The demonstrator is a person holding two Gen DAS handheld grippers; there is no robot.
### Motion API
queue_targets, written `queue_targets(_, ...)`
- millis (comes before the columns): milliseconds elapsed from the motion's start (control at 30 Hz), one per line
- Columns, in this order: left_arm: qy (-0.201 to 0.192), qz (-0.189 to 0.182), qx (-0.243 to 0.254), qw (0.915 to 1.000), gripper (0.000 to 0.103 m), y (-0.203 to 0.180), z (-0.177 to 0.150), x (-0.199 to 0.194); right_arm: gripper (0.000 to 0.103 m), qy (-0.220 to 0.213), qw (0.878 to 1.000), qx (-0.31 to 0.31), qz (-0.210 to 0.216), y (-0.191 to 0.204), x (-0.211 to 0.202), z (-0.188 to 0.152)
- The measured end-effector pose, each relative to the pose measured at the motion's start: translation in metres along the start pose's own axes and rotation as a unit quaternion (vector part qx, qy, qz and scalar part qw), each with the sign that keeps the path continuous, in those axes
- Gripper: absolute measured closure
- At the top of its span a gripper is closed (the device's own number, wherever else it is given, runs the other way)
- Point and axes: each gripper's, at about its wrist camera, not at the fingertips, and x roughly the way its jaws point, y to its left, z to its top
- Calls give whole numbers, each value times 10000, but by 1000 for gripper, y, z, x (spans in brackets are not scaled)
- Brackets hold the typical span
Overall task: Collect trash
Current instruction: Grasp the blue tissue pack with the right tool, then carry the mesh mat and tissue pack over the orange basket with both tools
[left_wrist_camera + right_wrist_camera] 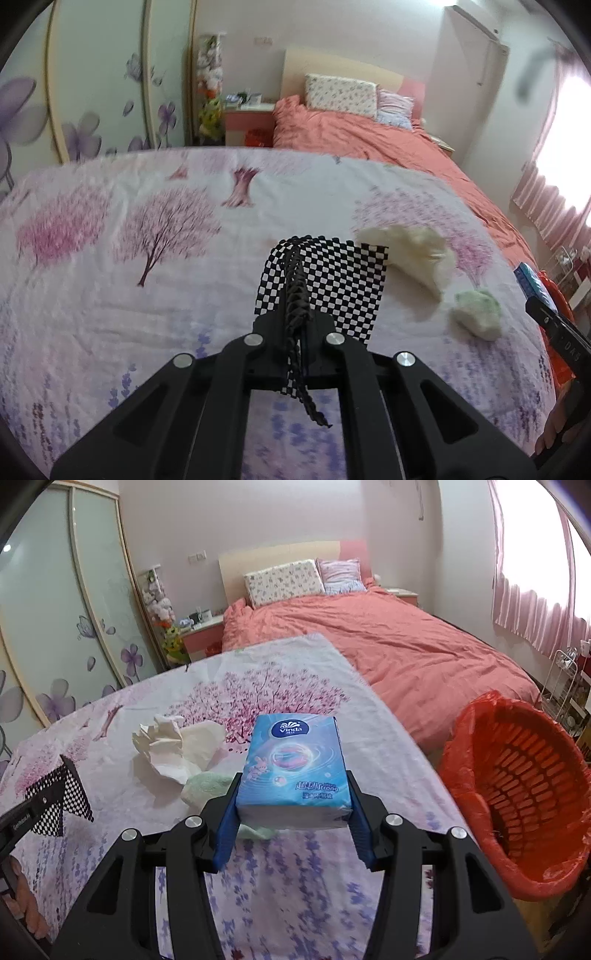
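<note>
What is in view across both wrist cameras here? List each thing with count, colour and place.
Tissue pack: one, blue, between the right gripper's pads.
Checkered mesh piece: one, black-and-white, pinched in the left gripper.
Crumpled paper: one, cream, on the floral sheet.
Green wad: one, pale green, beside the paper.
Floral sheet: one, pink-lilac, work surface.
Lined basket: one, red, right of sheet.
Bed: one, coral, behind.
Left gripper: black, shut.
Right gripper: black, blue pads.
</note>
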Motion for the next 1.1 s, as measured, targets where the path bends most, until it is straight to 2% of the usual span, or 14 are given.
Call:
queue_targets(500,-496,-549,554,9957,97,-85,13,-56,51,-596,9982,18,110,-37,-59,1)
queue_targets(800,-609,-1169,913,9871,97,-148,15,-78,51,-843,9963,159,11,-73,-79,-4)
queue_targets(1100,-511,-1753,1268,9750,97,-219,3,-79,51,-1062,9929,385,-370,-124,-97,-9)
